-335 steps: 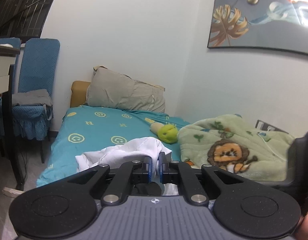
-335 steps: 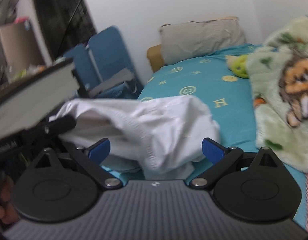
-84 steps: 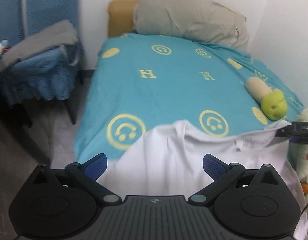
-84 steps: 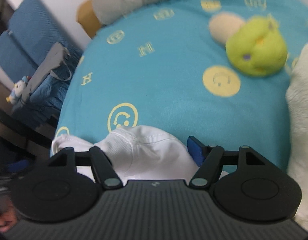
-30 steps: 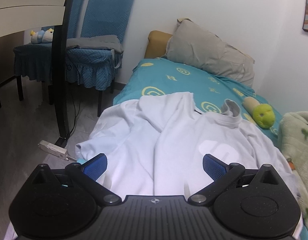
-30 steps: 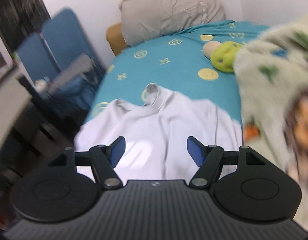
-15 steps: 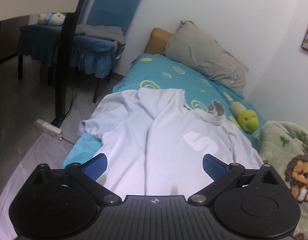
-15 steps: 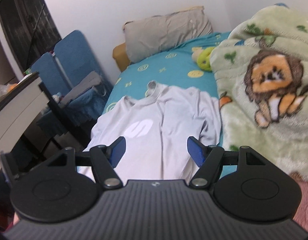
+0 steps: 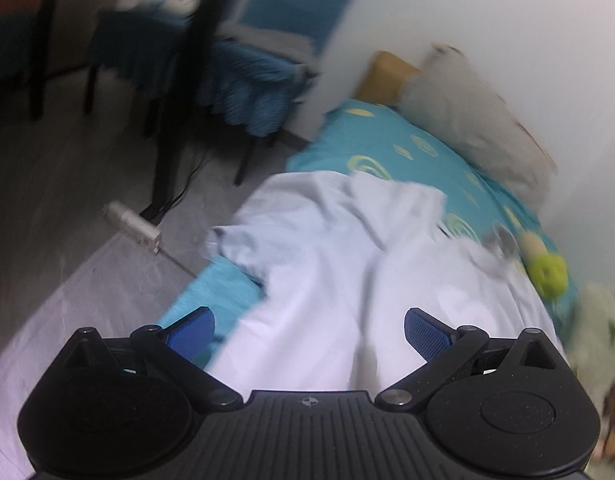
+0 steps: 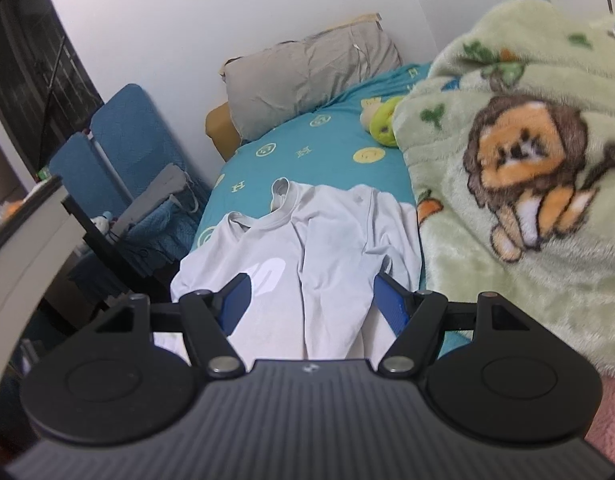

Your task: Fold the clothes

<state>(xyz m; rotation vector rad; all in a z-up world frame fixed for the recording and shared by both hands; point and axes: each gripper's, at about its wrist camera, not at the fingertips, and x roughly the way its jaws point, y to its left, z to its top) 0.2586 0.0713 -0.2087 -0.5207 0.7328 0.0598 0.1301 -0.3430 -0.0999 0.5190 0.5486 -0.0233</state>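
1. The white long-sleeved cotton shirt (image 10: 307, 248) lies spread on the teal bedsheet with yellow smiley prints (image 10: 307, 148). Its collar points toward the head of the bed, and one sleeve is bunched at the near bed edge (image 9: 243, 236).
2. I've got my right gripper (image 10: 311, 300) above the shirt's lower half. Its blue pads are parted and nothing is pinched between them.
3. My left gripper (image 9: 307, 332) is spread wide too. The white fabric shows between its blue fingers (image 9: 425, 330), but they aren't pressing on it. This view is smeared by blur.
4. Just beside the shirt, on the right in the right wrist view, is the pale green fleece blanket with a lion print (image 10: 519, 160). It touches the shirt's edge.
5. Beyond the collar sits a lime-green plush toy (image 10: 383, 122), against the blanket.
6. A grey pillow (image 10: 307, 68) leans at the wall.
7. Blue fabric-covered chairs (image 10: 119, 148) stand off the bed's far side.
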